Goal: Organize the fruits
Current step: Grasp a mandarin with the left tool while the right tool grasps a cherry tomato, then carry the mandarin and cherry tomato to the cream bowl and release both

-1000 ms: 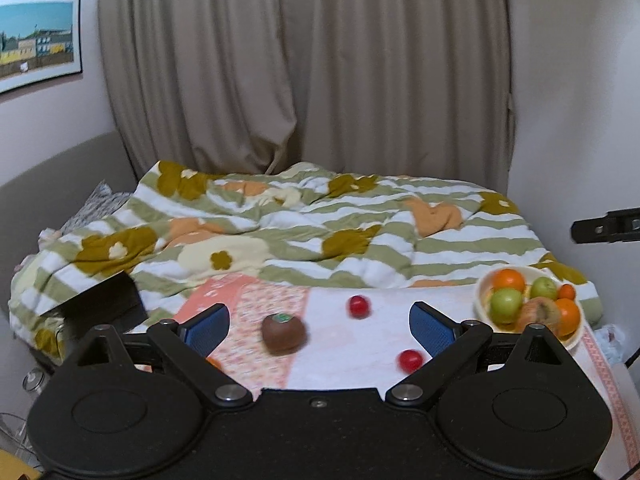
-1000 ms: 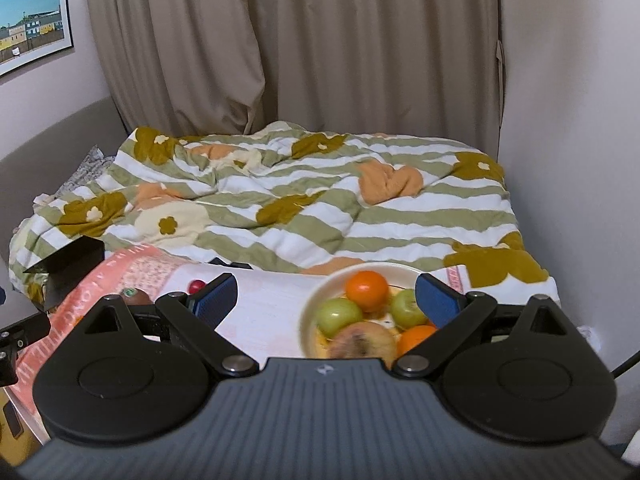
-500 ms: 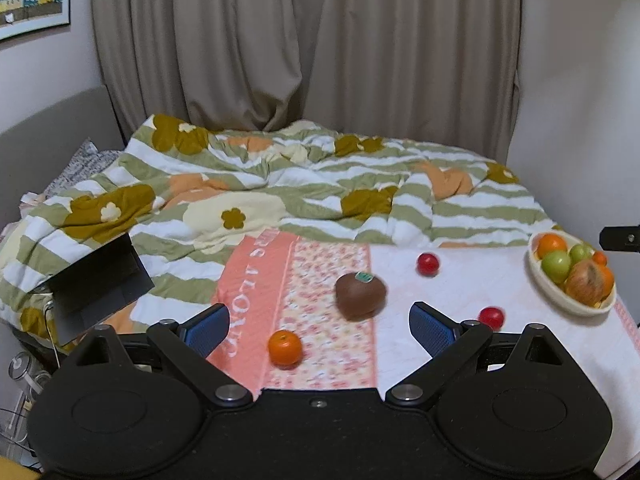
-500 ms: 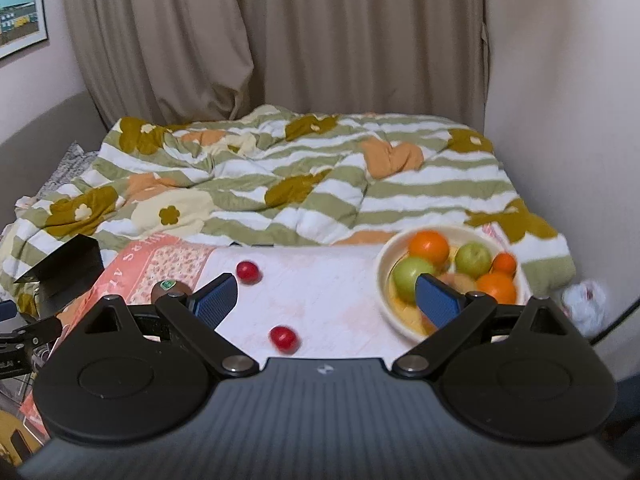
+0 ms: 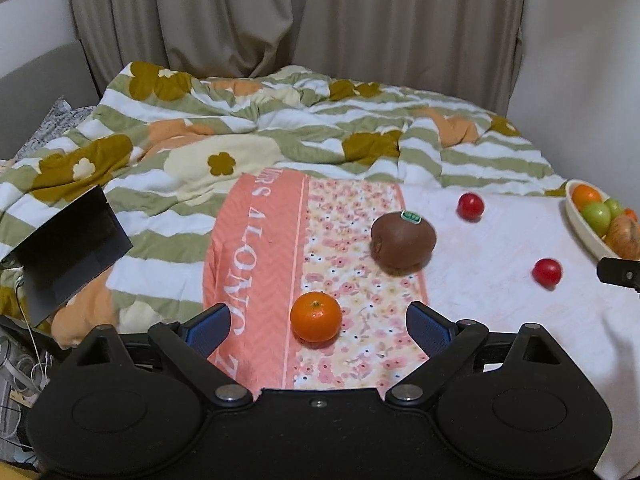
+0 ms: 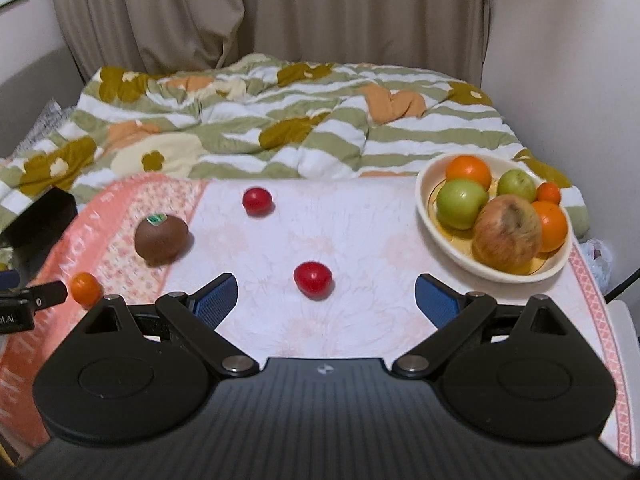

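On the towel-covered bed, the left gripper (image 5: 318, 326), fingers wide but just narrowing, frames a small orange (image 5: 316, 316) untouched, the right gripper (image 6: 325, 299) gapes around a red fruit (image 6: 312, 278), bowl (image 6: 448, 250) nearby.

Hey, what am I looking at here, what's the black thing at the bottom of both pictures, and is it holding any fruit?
There is no robot: a person holds a handheld claw in each hand, and each picture comes from a camera on one claw, looking forward between its blue pads. The left claw points at a small orange; the right claw points at a red fruit. Both are open and hold nothing. On the cloth-covered surface also lie a brown kiwi, another red fruit and a bowl of fruit.
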`<action>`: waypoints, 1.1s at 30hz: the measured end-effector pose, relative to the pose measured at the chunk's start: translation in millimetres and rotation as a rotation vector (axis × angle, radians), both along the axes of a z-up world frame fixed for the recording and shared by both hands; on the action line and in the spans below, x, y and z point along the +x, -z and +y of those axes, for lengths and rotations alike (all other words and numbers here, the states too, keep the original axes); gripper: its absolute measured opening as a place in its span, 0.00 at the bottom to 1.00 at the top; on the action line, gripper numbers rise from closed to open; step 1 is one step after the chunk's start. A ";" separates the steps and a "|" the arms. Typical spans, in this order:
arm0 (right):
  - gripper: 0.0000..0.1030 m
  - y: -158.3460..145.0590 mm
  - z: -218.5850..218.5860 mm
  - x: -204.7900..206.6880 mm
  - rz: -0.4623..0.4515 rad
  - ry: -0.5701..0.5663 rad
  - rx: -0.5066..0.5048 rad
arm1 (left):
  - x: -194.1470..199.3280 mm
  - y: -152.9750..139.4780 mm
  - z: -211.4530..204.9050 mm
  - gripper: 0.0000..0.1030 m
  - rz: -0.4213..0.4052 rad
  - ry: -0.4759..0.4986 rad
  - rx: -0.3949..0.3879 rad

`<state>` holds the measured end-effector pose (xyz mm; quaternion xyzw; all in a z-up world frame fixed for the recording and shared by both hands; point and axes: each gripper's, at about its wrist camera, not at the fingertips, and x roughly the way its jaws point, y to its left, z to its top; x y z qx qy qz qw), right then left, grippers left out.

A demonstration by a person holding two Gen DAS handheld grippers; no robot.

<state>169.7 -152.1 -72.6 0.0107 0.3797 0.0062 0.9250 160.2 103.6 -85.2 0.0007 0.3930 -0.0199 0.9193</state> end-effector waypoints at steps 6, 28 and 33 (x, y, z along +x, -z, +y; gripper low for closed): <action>1.00 29.8 6.2 22.8 0.041 0.002 0.016 | 20.0 21.4 0.1 0.71 0.039 -0.002 0.011; 0.76 63.2 12.3 61.4 0.105 -0.021 0.008 | 32.0 36.4 -3.1 0.40 0.097 0.020 0.044; 0.67 67.6 9.9 65.6 0.101 -0.019 0.007 | 28.9 36.0 -4.0 0.40 0.098 0.019 0.046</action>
